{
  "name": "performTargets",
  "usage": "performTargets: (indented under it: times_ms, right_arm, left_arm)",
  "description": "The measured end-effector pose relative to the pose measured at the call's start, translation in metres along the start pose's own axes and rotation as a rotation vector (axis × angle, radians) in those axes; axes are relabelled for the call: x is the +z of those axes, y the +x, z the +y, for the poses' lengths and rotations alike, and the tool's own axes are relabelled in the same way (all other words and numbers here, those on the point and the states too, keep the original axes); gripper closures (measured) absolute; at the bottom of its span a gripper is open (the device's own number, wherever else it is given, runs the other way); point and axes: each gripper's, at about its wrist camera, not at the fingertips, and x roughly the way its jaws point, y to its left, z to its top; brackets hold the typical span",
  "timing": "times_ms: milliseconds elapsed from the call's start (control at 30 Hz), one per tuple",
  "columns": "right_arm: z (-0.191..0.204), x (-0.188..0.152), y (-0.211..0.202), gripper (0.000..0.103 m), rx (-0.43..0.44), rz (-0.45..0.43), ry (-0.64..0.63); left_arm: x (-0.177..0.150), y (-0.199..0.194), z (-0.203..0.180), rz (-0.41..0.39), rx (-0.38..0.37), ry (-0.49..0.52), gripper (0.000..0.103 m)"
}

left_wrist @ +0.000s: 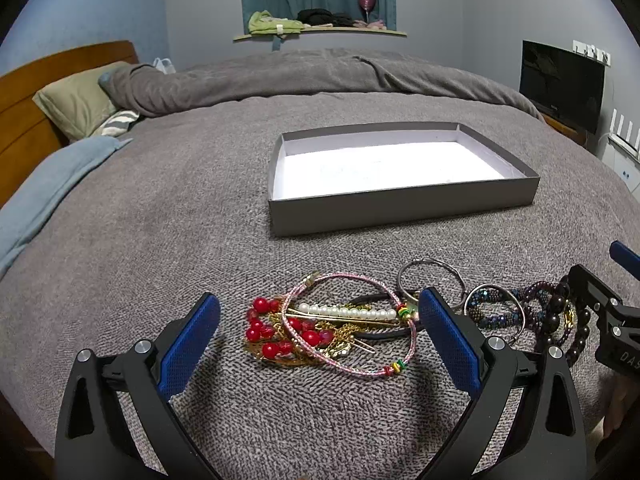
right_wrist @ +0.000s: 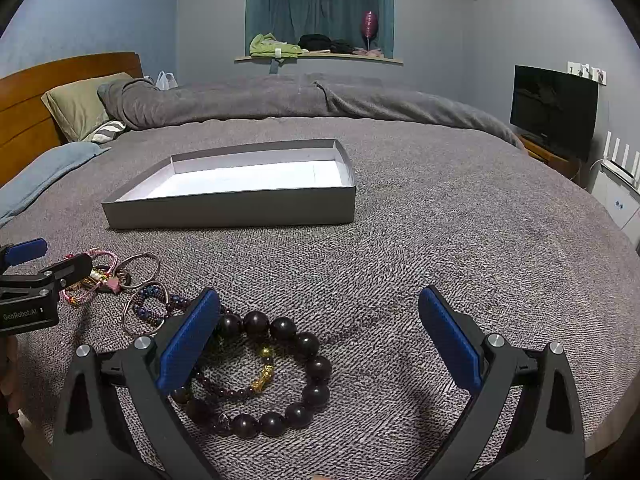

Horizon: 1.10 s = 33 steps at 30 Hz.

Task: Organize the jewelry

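A heap of jewelry lies on the grey bedspread. In the left wrist view my left gripper [left_wrist: 320,304] is open around a pink cord bracelet [left_wrist: 348,362], a pearl hair pin [left_wrist: 348,312], red beads [left_wrist: 262,320] and gold chains. Silver rings [left_wrist: 430,276] and a blue beaded bracelet [left_wrist: 496,314] lie to the right. In the right wrist view my right gripper [right_wrist: 320,304] is open and empty above a dark large-bead bracelet [right_wrist: 308,364] with a thin garnet strand and gold charm [right_wrist: 262,380] inside. The grey box [left_wrist: 400,204], white inside, sits beyond; it also shows in the right wrist view [right_wrist: 232,212].
Rolled grey duvet [left_wrist: 320,76] and pillows [left_wrist: 76,100] lie at the bed's far side by the wooden headboard [left_wrist: 24,128]. A blue blanket [left_wrist: 40,188] lies at left. A monitor [left_wrist: 560,80] stands off the bed at right.
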Motion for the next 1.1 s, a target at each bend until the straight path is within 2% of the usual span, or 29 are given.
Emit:
performTargets:
  times_ms: [867,1100]
  right_arm:
    - [-0.001,0.000,-0.002,0.005,-0.001,-0.009,-0.012]
    - [-0.001,-0.010,-0.015,0.005,0.069,-0.010,-0.029]
  left_arm:
    - [-0.003,0.001,-0.001,-0.003,-0.001,0.001,0.005]
    - [-0.004,0.001,0.001,0.003,-0.006,-0.014,0.005]
